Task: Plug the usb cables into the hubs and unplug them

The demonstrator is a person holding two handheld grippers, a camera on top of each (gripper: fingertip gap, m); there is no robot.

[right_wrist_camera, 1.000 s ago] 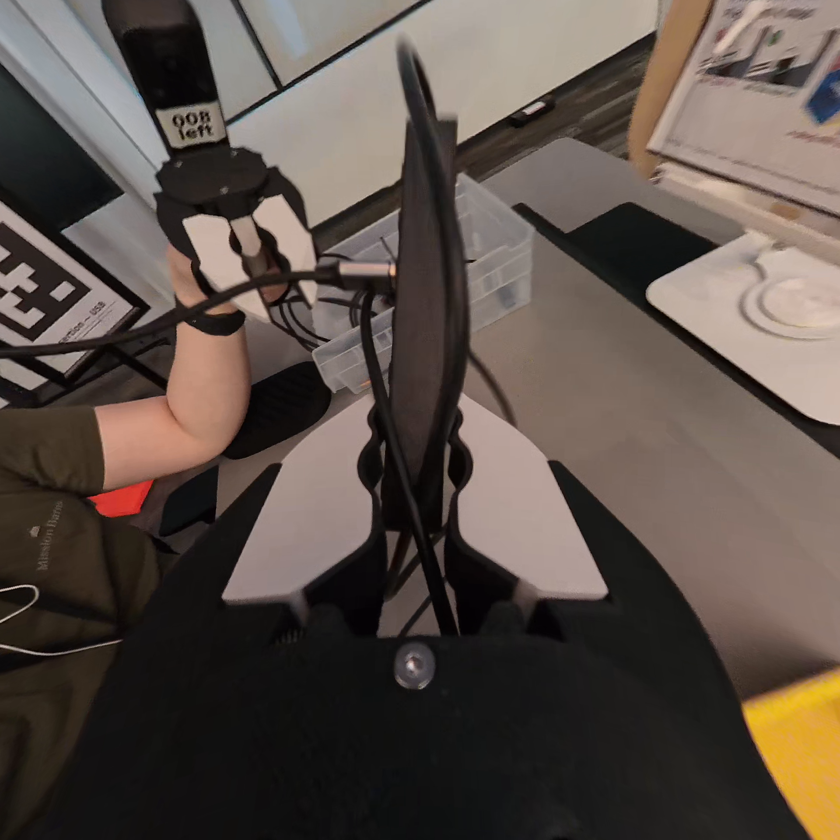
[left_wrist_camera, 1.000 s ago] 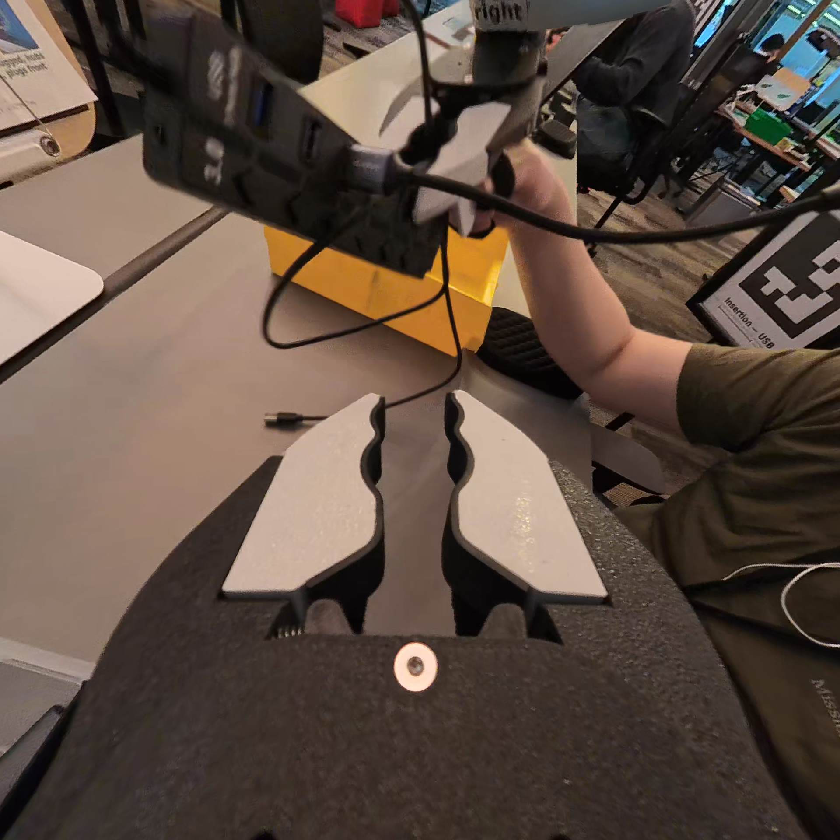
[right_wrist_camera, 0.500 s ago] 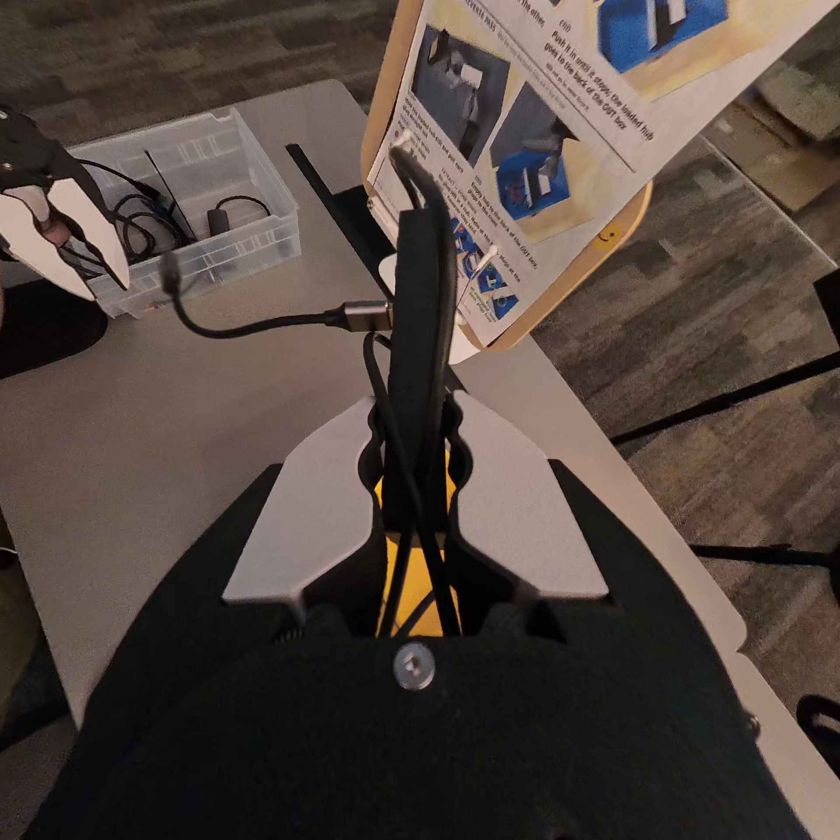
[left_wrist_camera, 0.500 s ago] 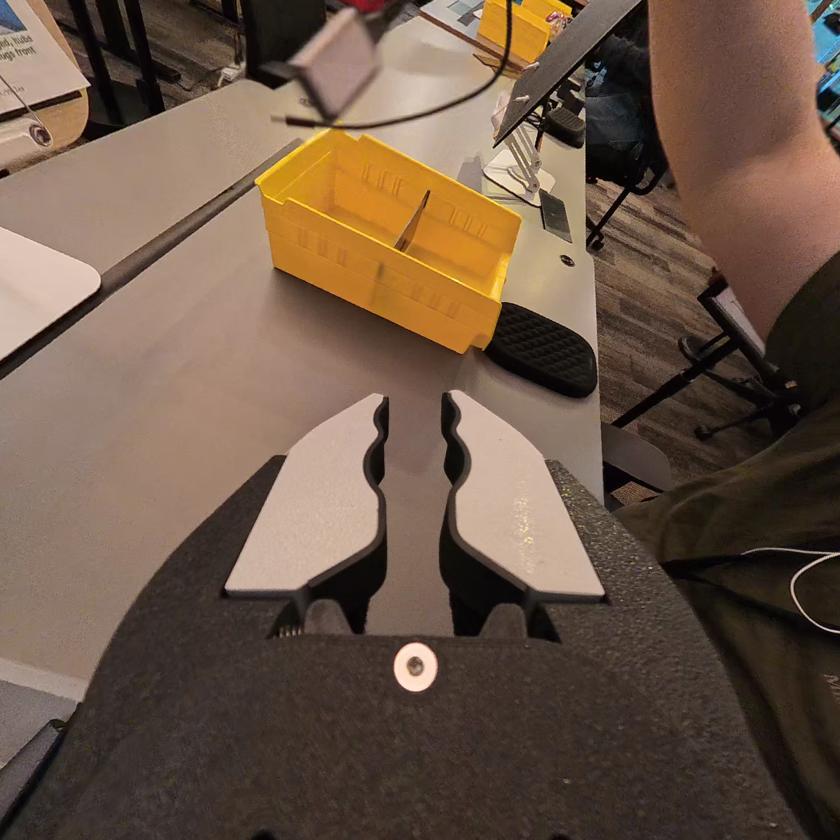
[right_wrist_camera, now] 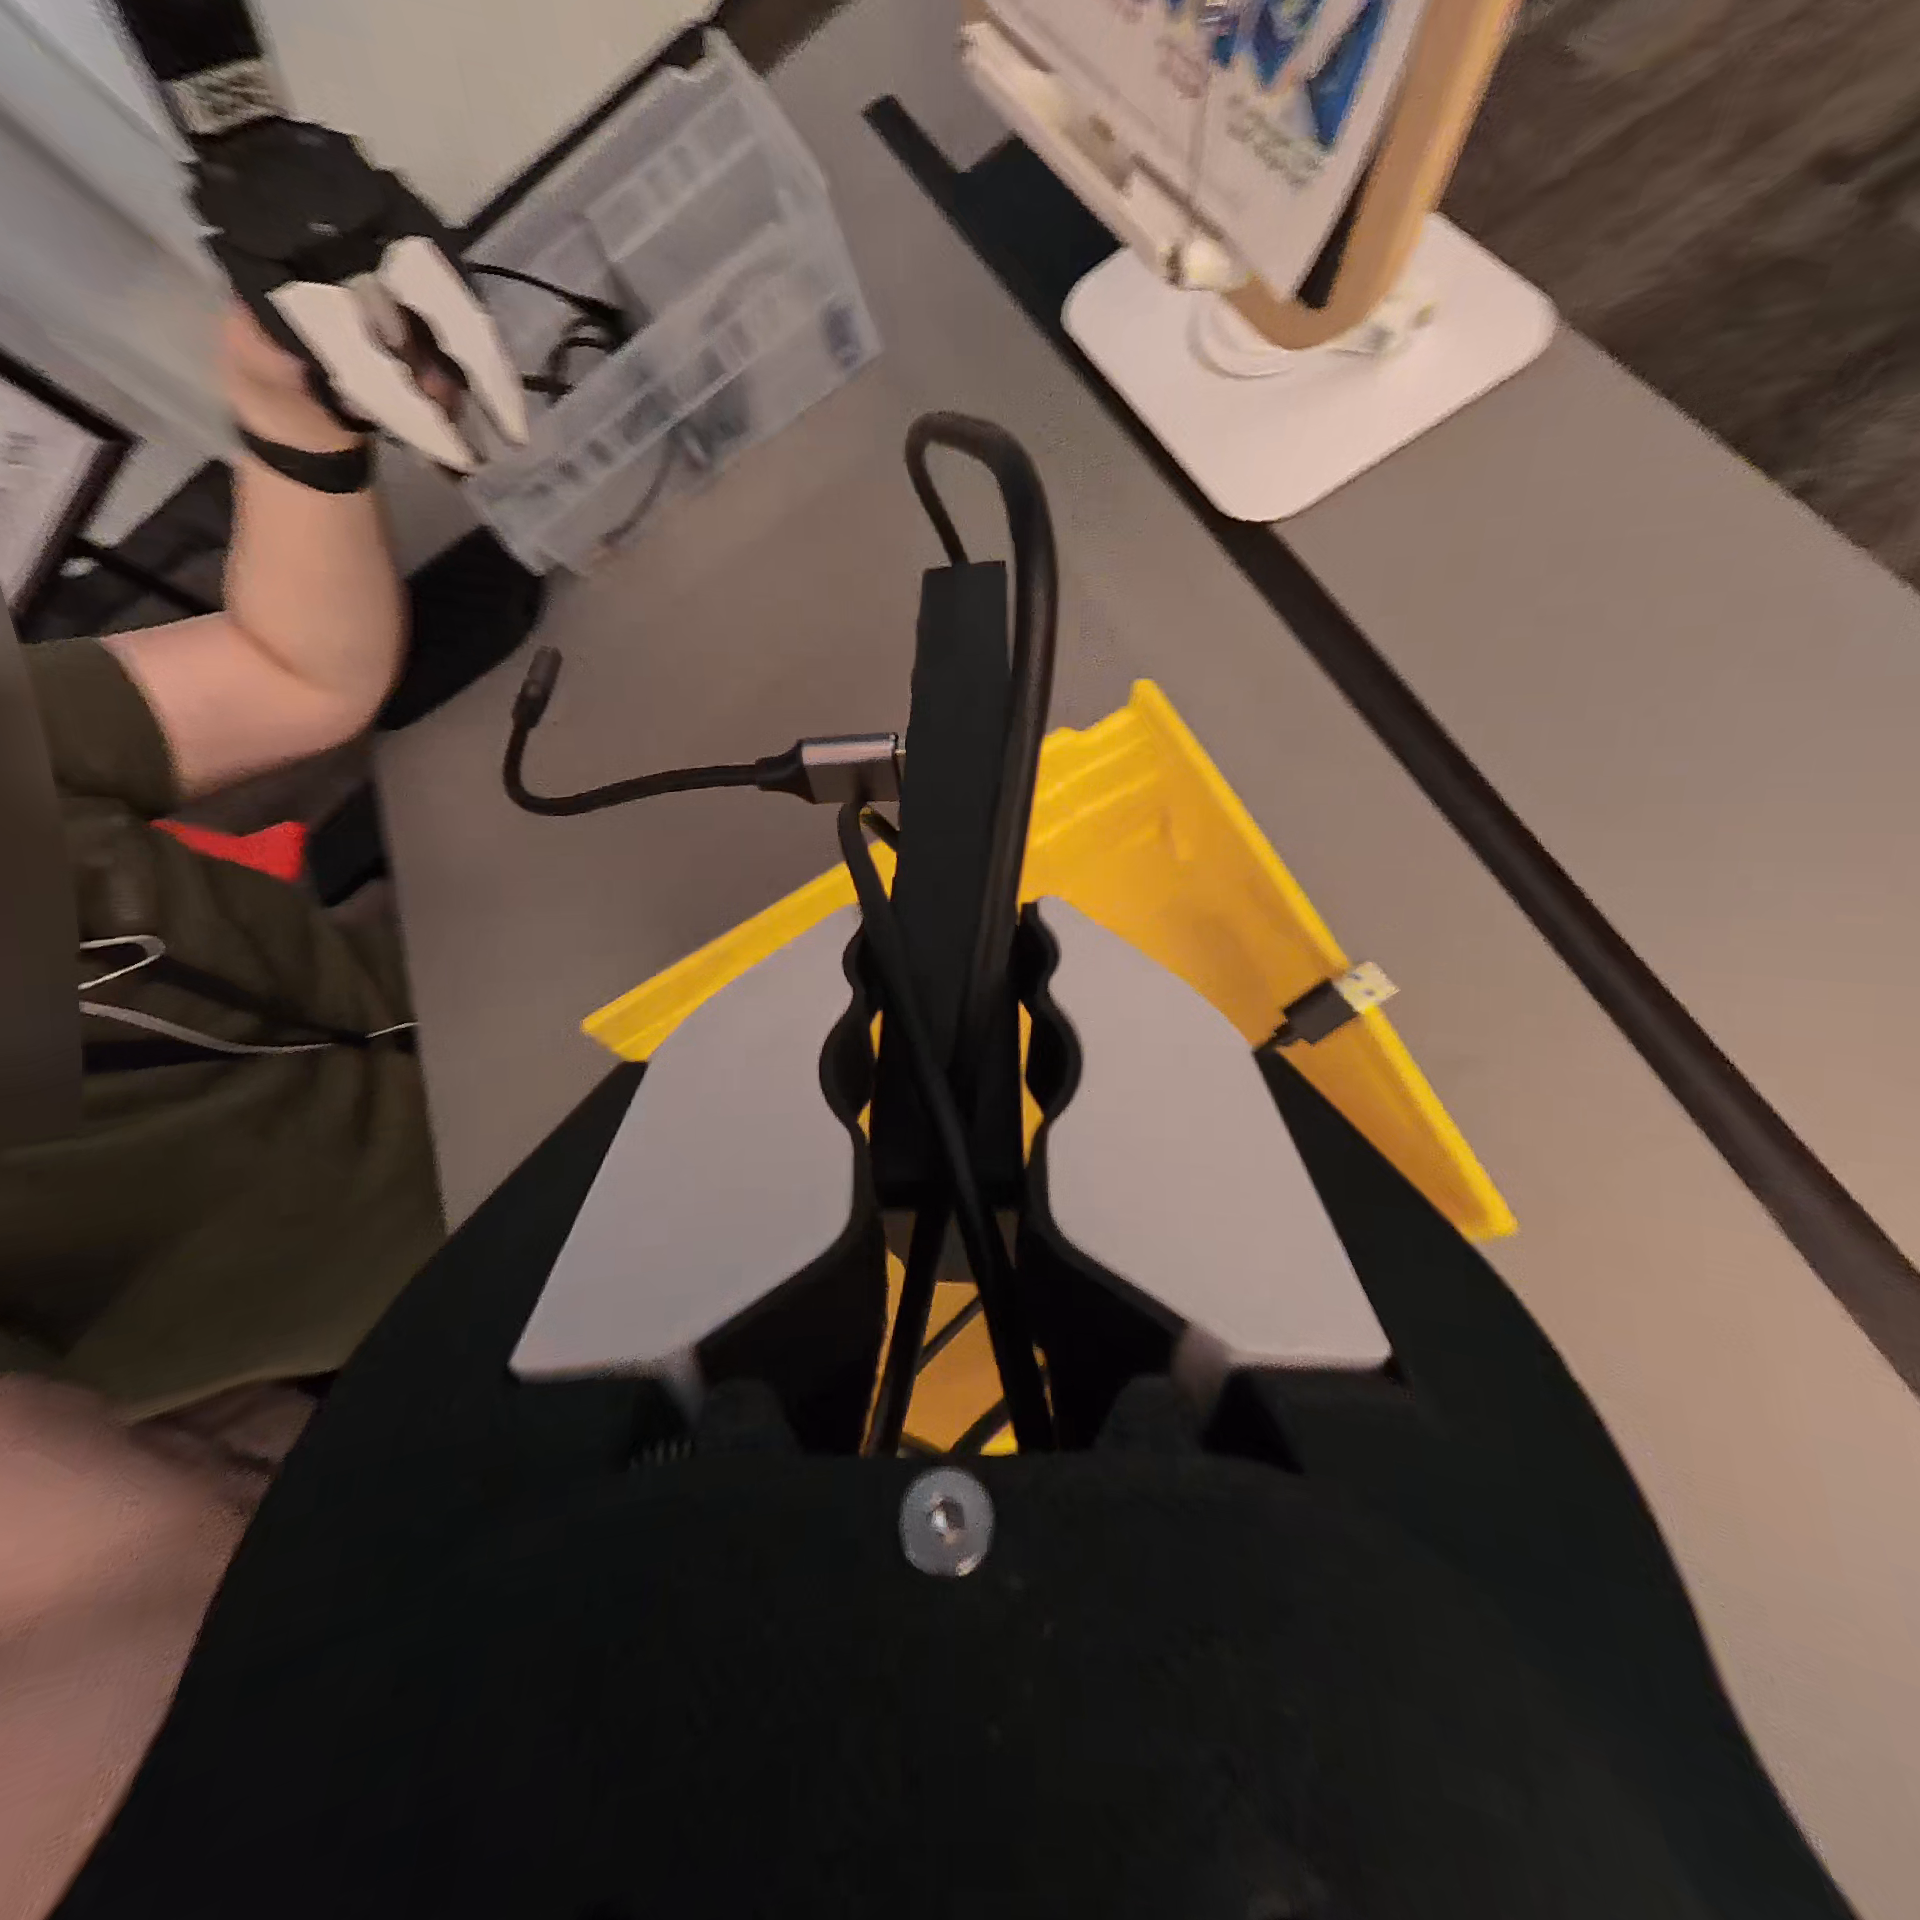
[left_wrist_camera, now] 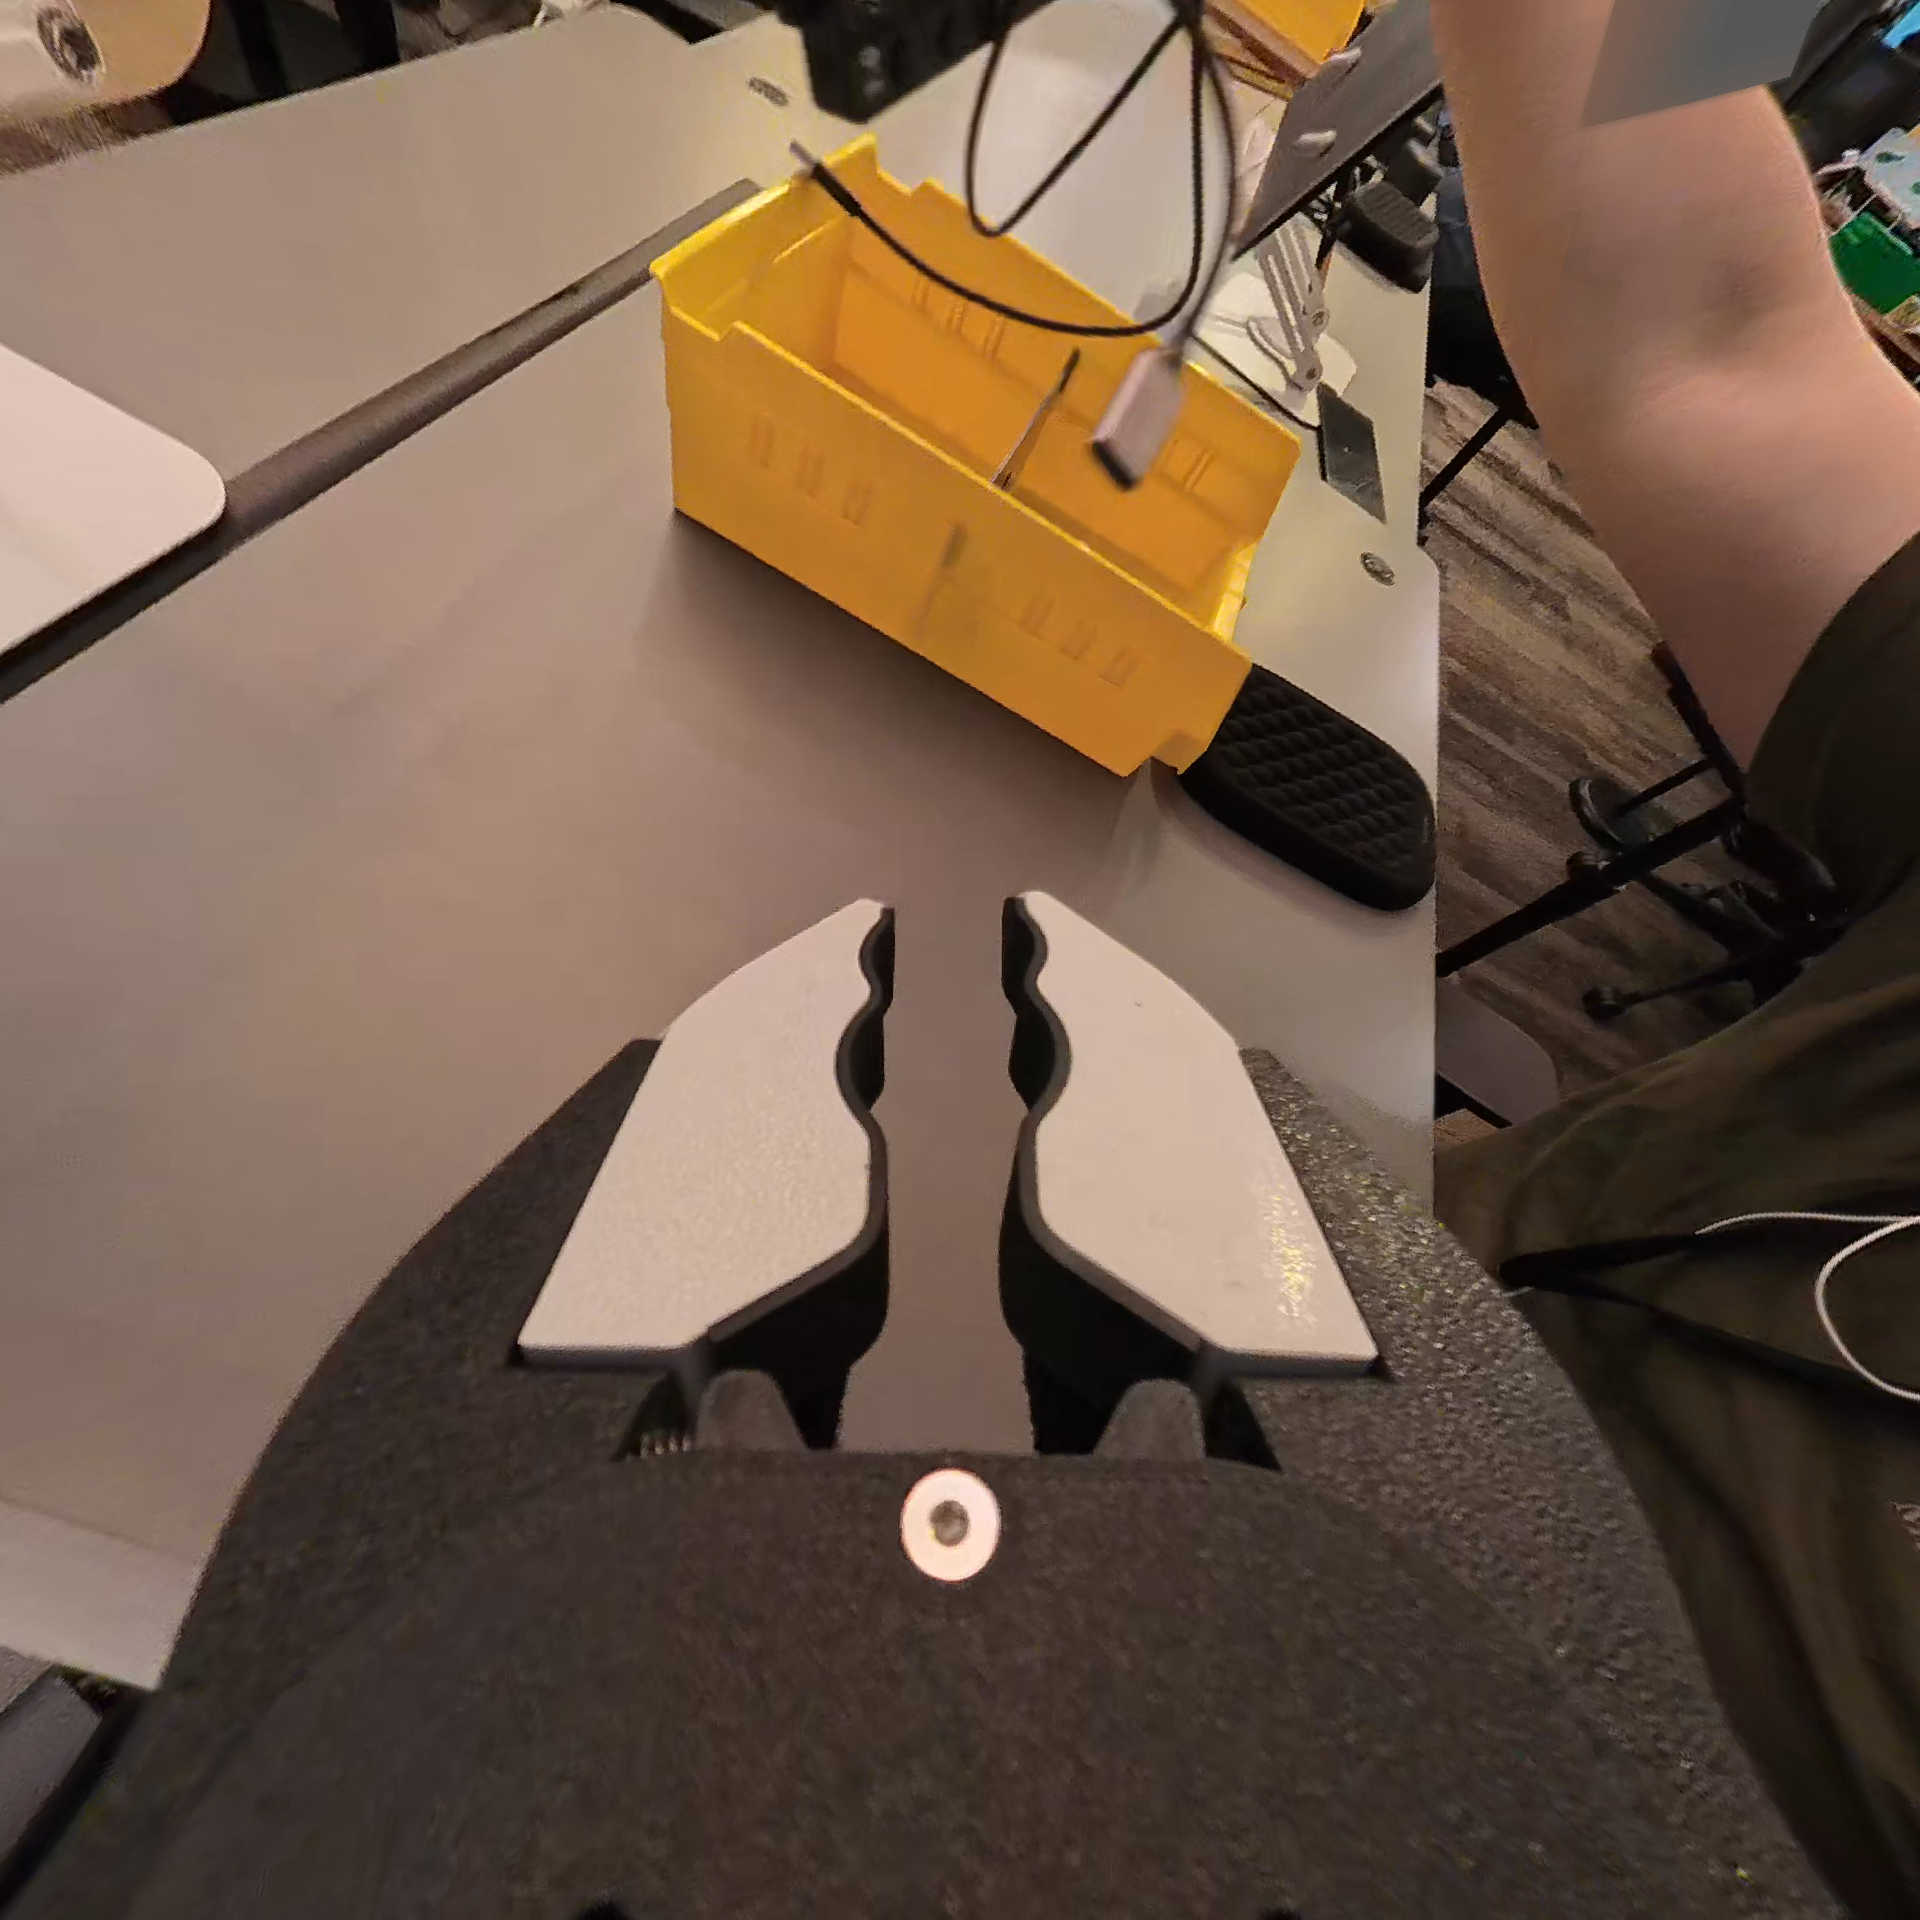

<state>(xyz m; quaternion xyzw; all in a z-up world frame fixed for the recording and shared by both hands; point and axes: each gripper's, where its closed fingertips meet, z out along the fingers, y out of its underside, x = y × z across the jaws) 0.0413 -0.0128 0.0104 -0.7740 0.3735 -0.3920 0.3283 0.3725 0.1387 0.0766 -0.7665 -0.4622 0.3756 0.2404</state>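
Observation:
My right gripper (right_wrist_camera: 945,935) is shut on a black USB hub (right_wrist_camera: 961,727) that stands upright between its fingers, over the yellow bin (right_wrist_camera: 1195,883). A cable with a grey plug (right_wrist_camera: 847,769) is plugged into the hub's left side, and its free end (right_wrist_camera: 540,670) hangs loose. The hub's own cable loops over the top, and its plug (right_wrist_camera: 1340,1003) dangles at the right. In the left wrist view the hub (left_wrist_camera: 894,42) is at the top edge and a grey plug (left_wrist_camera: 1138,416) hangs above the yellow bin (left_wrist_camera: 935,540). My left gripper (left_wrist_camera: 943,914) is open and empty above the grey table (left_wrist_camera: 416,779).
A clear plastic box (right_wrist_camera: 707,270) with cables stands behind my left gripper (right_wrist_camera: 416,343). A white stand base (right_wrist_camera: 1309,353) with a board stands at the far right. A black pad (left_wrist_camera: 1309,800) lies beside the bin near the table edge. The person's arm (left_wrist_camera: 1662,364) is at the right. One gripper's finger ends stand about 40 centimetres off the other's.
My right gripper has carried the hub and its cables away from in front of my left gripper to above the yellow bin. My left gripper has stayed empty, its gap about the same.

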